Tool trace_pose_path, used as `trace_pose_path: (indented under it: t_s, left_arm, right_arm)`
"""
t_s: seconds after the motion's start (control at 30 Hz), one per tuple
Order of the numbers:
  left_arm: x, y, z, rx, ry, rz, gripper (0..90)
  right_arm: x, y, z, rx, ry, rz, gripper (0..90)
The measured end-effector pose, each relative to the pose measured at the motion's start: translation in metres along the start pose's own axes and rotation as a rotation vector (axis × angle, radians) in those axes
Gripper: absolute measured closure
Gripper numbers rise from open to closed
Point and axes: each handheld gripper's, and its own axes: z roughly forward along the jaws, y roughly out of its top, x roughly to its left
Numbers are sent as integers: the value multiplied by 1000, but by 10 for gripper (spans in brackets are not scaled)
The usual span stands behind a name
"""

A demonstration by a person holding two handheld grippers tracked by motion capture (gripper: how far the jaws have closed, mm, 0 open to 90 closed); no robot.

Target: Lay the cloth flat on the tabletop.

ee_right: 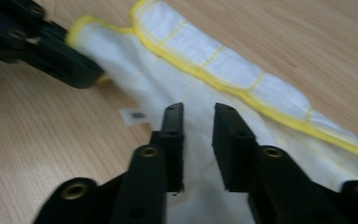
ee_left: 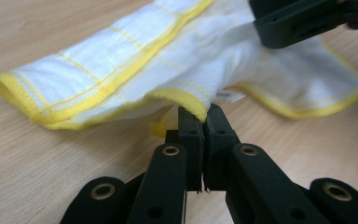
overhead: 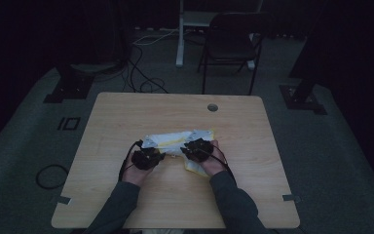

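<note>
A white cloth (overhead: 173,140) with yellow hems and thin yellow stripes lies bunched near the middle of the wooden table (overhead: 126,112). My left gripper (ee_left: 206,114) is shut on a fold of the cloth's (ee_left: 121,60) yellow hem, which lifts a little off the wood there. In the high view the left gripper (overhead: 161,155) sits at the cloth's near left edge and my right gripper (overhead: 184,150) at its near right part. The right gripper (ee_right: 199,112) stands open just above the white cloth (ee_right: 223,70), with a clear gap between its jaws and nothing pinched.
A small white label (ee_right: 134,115) sticks out from the cloth's edge. A round cable hole (overhead: 213,107) sits near the table's far edge. Beyond the table stand a black folding chair (overhead: 231,44) and floor cables (overhead: 146,83).
</note>
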Motion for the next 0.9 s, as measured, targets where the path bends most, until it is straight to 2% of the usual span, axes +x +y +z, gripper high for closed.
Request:
trace_pose_path:
  t_s: [0.07, 0.13, 0.2, 0.27, 0.5, 0.57, 0.67, 0.73, 0.9]
  left_arm:
    - [2, 2, -7, -18, -23, -8, 883]
    - [3, 3, -12, -24, -21, -10, 883]
    - [4, 2, -16, -28, -27, -17, 883]
    - [6, 1, -20, -31, -35, -34, 883]
    - [9, -9, -33, -13, -45, -70, 880]
    - [11, -12, -37, -16, -45, -80, 878]
    - [15, -17, -45, -21, -55, -102, 867]
    - [17, -20, -49, -29, -67, -115, 856]
    - [17, -23, -48, -9, -55, -110, 846]
  right_arm:
    - [-2, -2, -5, -2, -26, 2, 708]
    - [-3, -5, -11, -9, -30, 13, 699]
    - [-4, -11, -15, 3, -56, -2, 695]
    - [-5, -19, -18, 19, -69, -12, 692]
    - [-15, -54, -21, 71, -93, 36, 689]
    - [-16, -60, -21, 89, -109, 26, 689]
    - [-18, -67, -20, 114, -120, 18, 690]
    - [-20, -70, -19, 122, -117, 32, 690]
    - [-21, -71, -18, 120, -113, 38, 692]
